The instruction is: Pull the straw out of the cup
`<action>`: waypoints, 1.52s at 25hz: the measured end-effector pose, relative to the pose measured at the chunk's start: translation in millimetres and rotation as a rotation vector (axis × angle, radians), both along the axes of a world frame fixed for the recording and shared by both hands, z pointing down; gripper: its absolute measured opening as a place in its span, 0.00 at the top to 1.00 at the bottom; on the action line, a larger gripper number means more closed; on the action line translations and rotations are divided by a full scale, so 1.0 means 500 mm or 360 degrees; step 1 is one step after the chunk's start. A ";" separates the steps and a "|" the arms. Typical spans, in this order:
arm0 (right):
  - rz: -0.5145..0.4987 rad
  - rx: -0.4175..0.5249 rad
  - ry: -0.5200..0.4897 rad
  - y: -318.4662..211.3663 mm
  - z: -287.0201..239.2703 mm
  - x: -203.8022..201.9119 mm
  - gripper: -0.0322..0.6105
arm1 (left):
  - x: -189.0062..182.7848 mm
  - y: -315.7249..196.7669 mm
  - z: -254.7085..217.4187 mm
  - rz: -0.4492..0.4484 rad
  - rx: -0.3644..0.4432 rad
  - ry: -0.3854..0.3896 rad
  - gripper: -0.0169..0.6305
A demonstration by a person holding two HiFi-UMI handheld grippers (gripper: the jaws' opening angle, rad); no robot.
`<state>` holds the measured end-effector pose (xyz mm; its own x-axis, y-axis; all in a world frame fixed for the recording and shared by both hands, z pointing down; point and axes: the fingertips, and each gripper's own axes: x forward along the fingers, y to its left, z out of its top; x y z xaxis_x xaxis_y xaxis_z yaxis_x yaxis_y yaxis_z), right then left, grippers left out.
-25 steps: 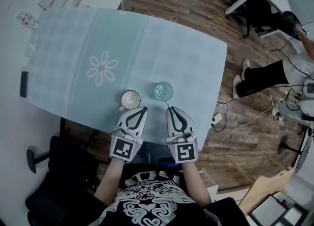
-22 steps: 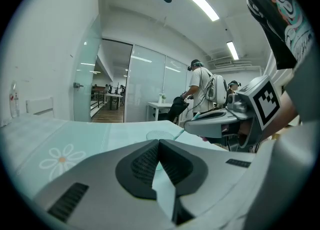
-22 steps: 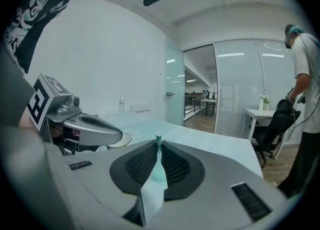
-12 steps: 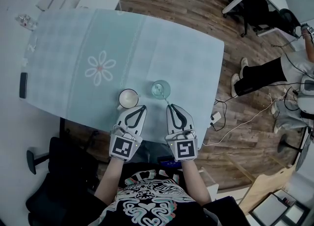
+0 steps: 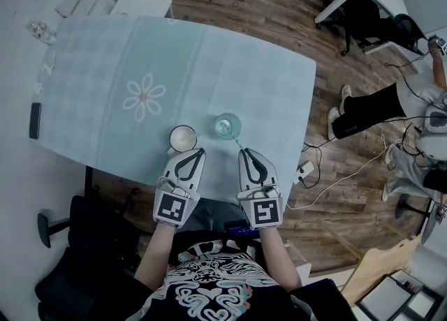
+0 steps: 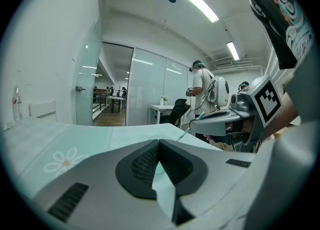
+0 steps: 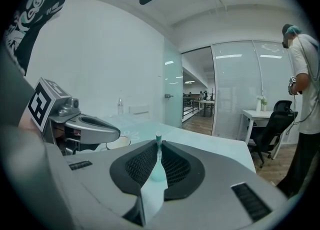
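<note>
Cloth of pale green check, printed with one white daisy (image 5: pixel 144 96), covers the rounded bench (image 5: pixel 265 82). Near its front edge we see a clear round glass cup (image 5: pixel 228 127) and, just beside it on the left, a round white ceramic mug (image 5: pixel 183 138). A thin teal-and-white striped straw (image 6: pixel 183 134) stands in the cup and leans out over the rim toward us. Our grey moulded right gripper (image 5: pixel 244 151) has its ribbed black pads (image 7: pixel 175 166) pressed together on the straw's upper end, whose tip pokes up above them. Our matching left gripper (image 5: pixel 198 151) sits just beside the mug, its jaws closed tip to tip with nothing between them.
</note>
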<state>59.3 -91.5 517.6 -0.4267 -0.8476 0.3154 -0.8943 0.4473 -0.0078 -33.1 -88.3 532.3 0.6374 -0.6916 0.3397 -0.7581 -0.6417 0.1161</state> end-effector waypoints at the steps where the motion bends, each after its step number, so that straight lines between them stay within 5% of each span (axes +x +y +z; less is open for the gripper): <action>1: 0.0004 0.0007 -0.0006 0.001 -0.004 0.001 0.87 | 0.000 -0.001 -0.005 0.0001 0.0022 -0.0002 0.98; 38: -0.0024 0.0168 -0.0102 0.070 -0.106 0.032 0.87 | -0.011 -0.001 -0.143 -0.0055 0.0298 0.0006 0.98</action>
